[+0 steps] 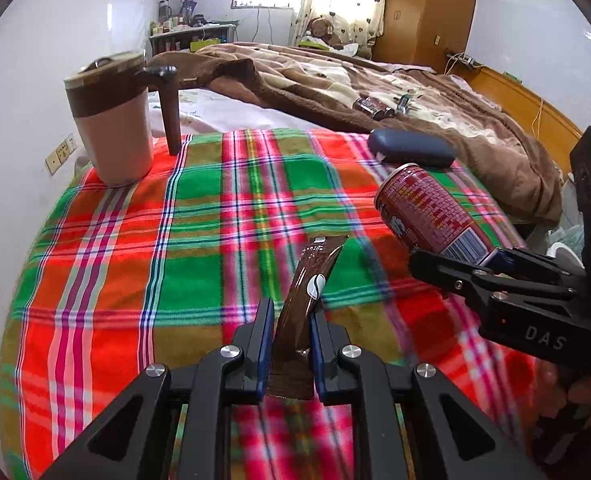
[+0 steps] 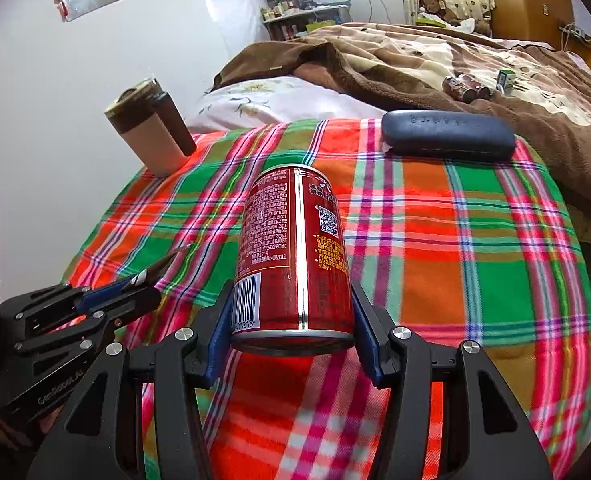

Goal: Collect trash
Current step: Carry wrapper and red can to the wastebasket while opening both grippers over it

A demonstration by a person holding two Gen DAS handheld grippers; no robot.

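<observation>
We note our left gripper (image 1: 291, 312) fingers clenched on a flat, glossy brown wrapper (image 1: 309, 280); right gripper (image 2: 291, 320) fingers clamp a smooth red can (image 2: 293, 248), both above the plaid surface (image 2: 475, 240). Far edge: mug (image 1: 113, 128), oblong dark case (image 2: 447, 136). Bed (image 2: 435, 56) beyond.

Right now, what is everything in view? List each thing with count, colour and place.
can: one, red, held above the cloth
wrapper: one, brown, held above the cloth
mug: one, beige and brown, upright at far left of cloth
case: one, dark blue, far edge of cloth
cloth: one, plaid red and green
blanket: one, brown, on the bed
left gripper: shut on wrapper
right gripper: shut on can
</observation>
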